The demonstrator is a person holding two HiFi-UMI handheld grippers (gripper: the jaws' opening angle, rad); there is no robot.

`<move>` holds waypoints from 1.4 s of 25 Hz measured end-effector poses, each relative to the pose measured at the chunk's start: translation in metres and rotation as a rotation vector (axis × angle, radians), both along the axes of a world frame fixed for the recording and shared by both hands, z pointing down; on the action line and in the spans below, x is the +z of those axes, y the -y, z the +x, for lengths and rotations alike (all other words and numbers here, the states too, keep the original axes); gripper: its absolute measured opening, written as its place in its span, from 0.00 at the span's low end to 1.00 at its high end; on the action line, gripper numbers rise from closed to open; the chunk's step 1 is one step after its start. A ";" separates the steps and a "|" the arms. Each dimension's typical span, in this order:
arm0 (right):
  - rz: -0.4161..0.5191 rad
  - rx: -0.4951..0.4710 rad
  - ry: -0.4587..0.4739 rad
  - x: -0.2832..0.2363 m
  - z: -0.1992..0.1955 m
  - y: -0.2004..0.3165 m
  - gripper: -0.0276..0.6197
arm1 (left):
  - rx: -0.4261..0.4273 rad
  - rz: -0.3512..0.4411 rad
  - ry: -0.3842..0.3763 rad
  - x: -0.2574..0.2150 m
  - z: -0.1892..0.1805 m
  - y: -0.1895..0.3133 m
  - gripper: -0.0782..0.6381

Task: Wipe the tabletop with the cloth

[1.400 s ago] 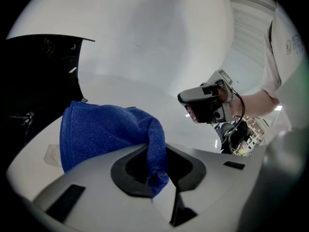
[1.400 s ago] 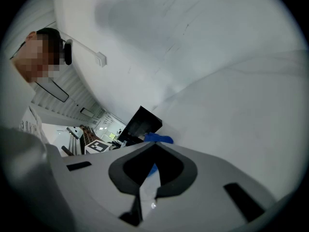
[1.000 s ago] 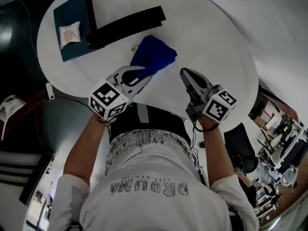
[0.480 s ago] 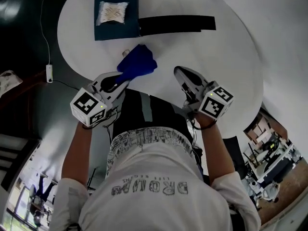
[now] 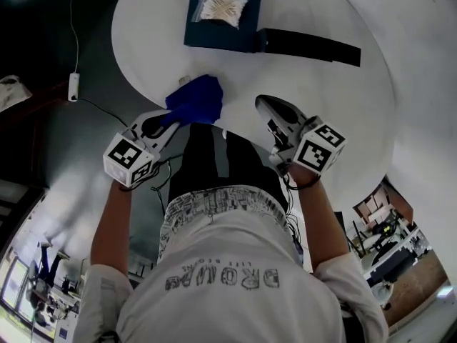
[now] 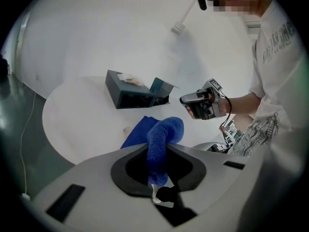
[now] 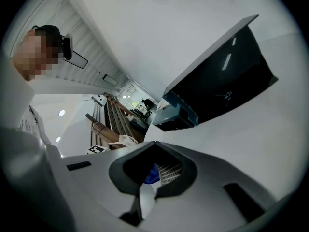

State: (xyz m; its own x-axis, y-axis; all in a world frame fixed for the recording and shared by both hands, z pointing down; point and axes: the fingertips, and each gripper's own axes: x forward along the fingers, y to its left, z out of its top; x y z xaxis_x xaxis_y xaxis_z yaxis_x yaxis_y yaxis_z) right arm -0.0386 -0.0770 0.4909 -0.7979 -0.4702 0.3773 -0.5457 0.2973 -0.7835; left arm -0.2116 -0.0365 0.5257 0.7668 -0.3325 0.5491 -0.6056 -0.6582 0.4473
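Cloth (image 5: 196,100), blue, is seen in the head view at the near left edge of the white desk (image 5: 343,120), the right tongs (image 5: 265,106) to its right. In the left gripper view it is clamped in the left tongs (image 6: 158,149). In the right gripper view the jaws are pressed together, empty.

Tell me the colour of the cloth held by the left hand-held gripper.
Deep blue; the cloth shows best in the left gripper view.

The person wears a white short-sleeved T-shirt (image 5: 228,291) with grey lettering and a patterned band. The grey left hand-held gripper (image 5: 170,118) and right hand-held gripper (image 5: 265,107) carry black-and-white marker cubes (image 5: 130,160) (image 5: 319,146); a black cable (image 5: 288,191) hangs at the right wrist.
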 end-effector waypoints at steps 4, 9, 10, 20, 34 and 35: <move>-0.007 -0.022 -0.006 -0.001 -0.010 0.003 0.05 | -0.007 -0.018 0.008 0.009 -0.001 -0.004 0.21; -0.018 -0.030 -0.016 0.007 -0.019 0.003 0.05 | 0.011 -0.049 0.005 0.026 0.002 -0.007 0.21; -0.019 -0.028 -0.017 0.008 -0.018 0.003 0.05 | 0.013 -0.052 0.003 0.028 0.002 -0.006 0.21; -0.024 0.022 -0.011 0.010 0.012 -0.001 0.05 | 0.191 -0.034 0.043 0.026 0.045 -0.014 0.21; -0.027 0.249 0.016 0.014 0.132 -0.032 0.05 | 0.437 -0.112 -0.010 0.027 0.178 -0.043 0.21; -0.027 0.266 0.019 0.014 0.141 -0.036 0.05 | 0.458 -0.114 -0.013 0.027 0.188 -0.044 0.21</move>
